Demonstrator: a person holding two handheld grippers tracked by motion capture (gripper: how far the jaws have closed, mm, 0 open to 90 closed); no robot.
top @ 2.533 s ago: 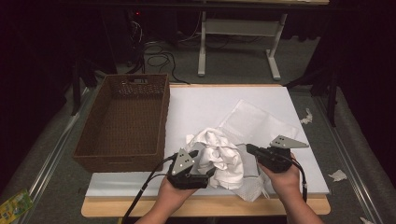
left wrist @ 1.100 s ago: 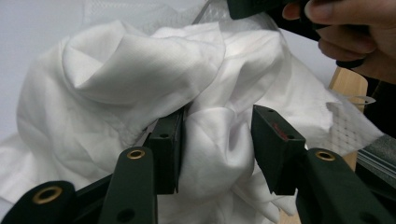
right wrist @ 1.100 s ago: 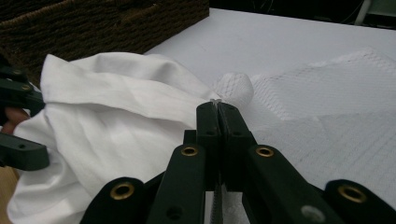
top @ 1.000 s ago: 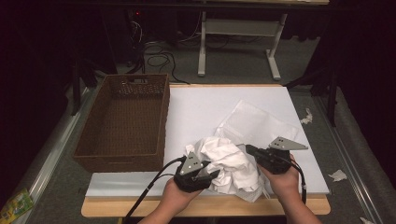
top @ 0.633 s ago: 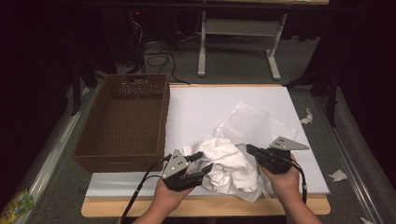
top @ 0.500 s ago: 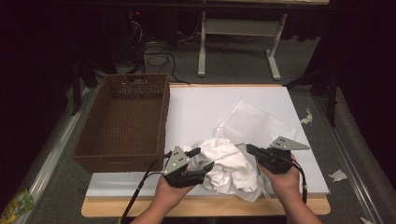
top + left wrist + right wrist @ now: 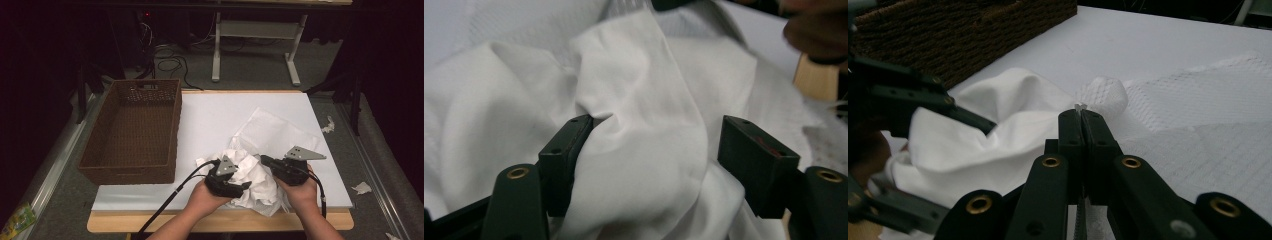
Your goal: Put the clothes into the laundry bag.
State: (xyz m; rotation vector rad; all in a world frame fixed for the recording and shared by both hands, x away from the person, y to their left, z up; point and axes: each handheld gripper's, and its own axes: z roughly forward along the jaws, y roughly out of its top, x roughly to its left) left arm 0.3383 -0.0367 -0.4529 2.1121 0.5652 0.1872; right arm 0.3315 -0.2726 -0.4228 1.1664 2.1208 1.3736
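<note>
In the lower middle of the high view a crumpled white cloth (image 7: 255, 175) lies on the white table (image 7: 215, 115) between the two hands, partly over a flat sheet of white mesh fabric (image 7: 277, 132) that spreads toward the right. The left gripper (image 7: 654, 150) has just been opening — its jaws stand apart around a thick fold of the cloth, one pad touching it, the other clear. The right gripper (image 7: 1081, 117) has its jaws pressed together on a thin edge of the cloth — a sliver shows at the tips — while the brown wicker basket (image 7: 132, 132) sits at the left of the frame.
</note>
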